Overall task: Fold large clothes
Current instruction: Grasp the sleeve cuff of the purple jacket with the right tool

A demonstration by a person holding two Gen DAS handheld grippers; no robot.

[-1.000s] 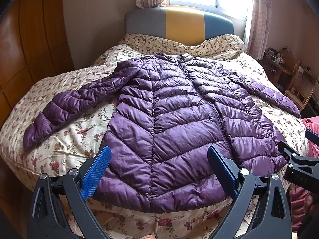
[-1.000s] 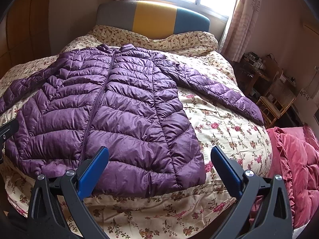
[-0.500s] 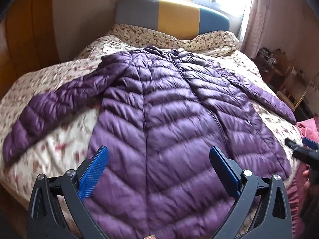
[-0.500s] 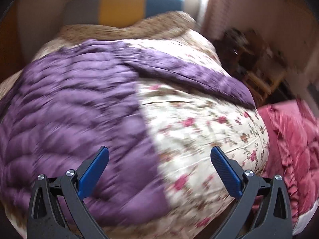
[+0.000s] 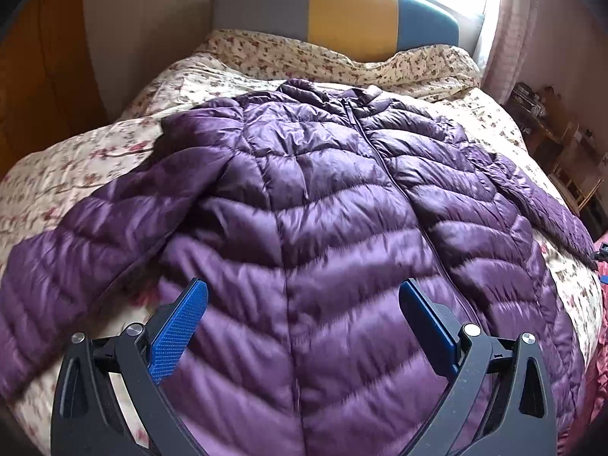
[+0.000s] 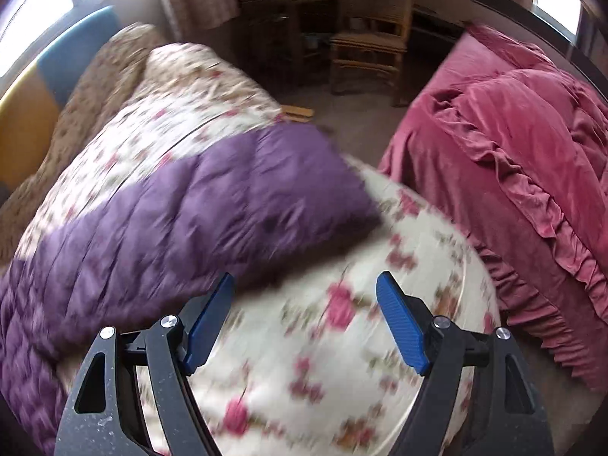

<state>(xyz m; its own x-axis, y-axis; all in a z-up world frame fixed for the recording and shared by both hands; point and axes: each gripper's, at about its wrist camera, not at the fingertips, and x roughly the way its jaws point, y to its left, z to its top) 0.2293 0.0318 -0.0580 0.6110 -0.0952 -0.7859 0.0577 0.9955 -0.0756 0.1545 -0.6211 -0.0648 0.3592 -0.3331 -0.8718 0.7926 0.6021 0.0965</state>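
Note:
A purple quilted down jacket (image 5: 326, 228) lies flat and zipped, front up, on a floral bedspread (image 5: 76, 159), sleeves spread to both sides. My left gripper (image 5: 300, 323) is open and empty, hovering over the jacket's lower body. My right gripper (image 6: 304, 323) is open and empty over the bedspread (image 6: 323, 361), just below the jacket's right sleeve (image 6: 228, 197), whose cuff lies near the bed's right edge. The right wrist view is blurred.
A grey, yellow and blue headboard (image 5: 342, 11) stands under a window. A wooden wardrobe (image 5: 34, 76) is at the left. A second bed with red covers (image 6: 513, 159) and a wooden chair (image 6: 368, 45) stand to the right, floor between them.
My left gripper moved forward over the jacket's body. My right gripper swung right, away from the hem, toward the right sleeve and its cuff. Both stayed open.

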